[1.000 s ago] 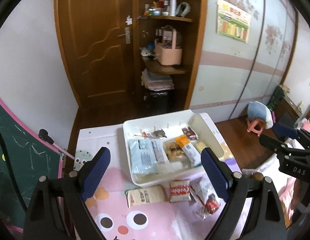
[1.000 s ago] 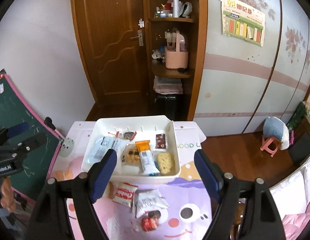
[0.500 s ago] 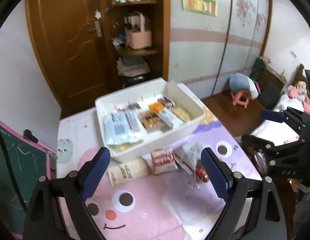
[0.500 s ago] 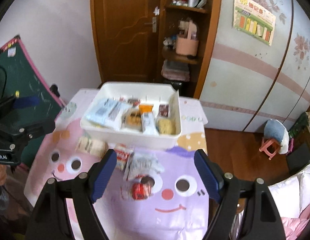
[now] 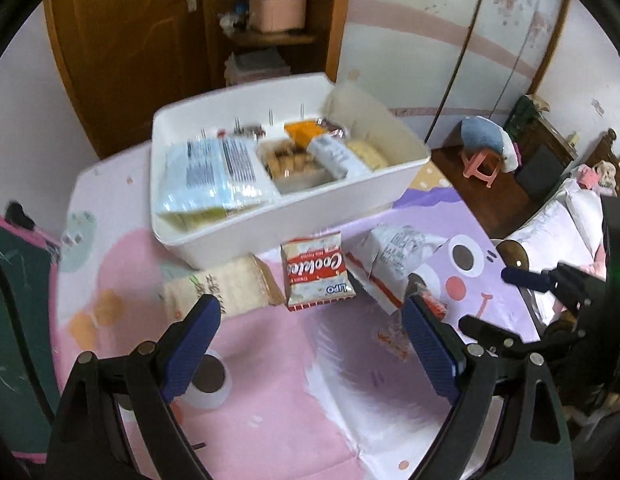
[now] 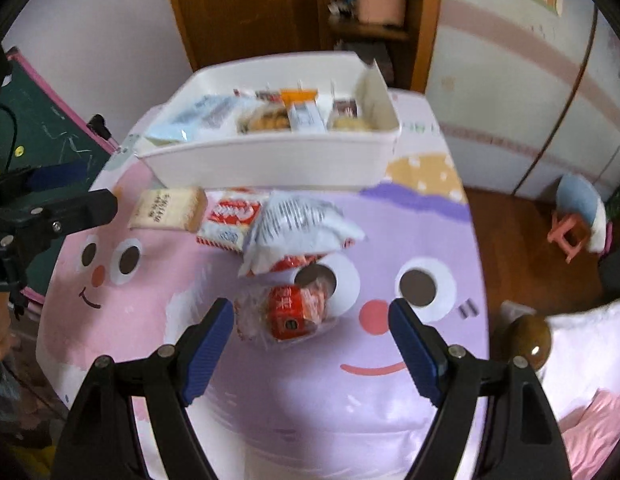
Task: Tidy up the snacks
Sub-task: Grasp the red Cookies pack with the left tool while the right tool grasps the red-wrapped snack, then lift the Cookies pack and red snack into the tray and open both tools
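A white bin (image 5: 321, 216) (image 6: 270, 160) with several snack packs inside stands on the cartoon table mat. In front of it lie a beige cracker pack (image 5: 226, 290) (image 6: 168, 209), a red-and-white cookie pack (image 5: 315, 276) (image 6: 230, 222), a silver-white bag (image 5: 393, 258) (image 6: 298, 226) and a clear wrapped red snack (image 6: 288, 312). My left gripper (image 5: 310, 316) is open and empty, just above the mat before the cracker and cookie packs. My right gripper (image 6: 310, 320) is open and empty, its fingers either side of the red snack.
The mat (image 5: 278, 400) covers a small table. A green chalkboard (image 6: 42, 128) leans at the left. A pink stool (image 6: 569, 236) and a bed with white pillow (image 6: 581, 344) are on the right. A wooden door and shelves (image 5: 270, 20) stand behind.
Both grippers have dropped lower and closer to the loose snacks in front of the bin. Both stay open and empty.
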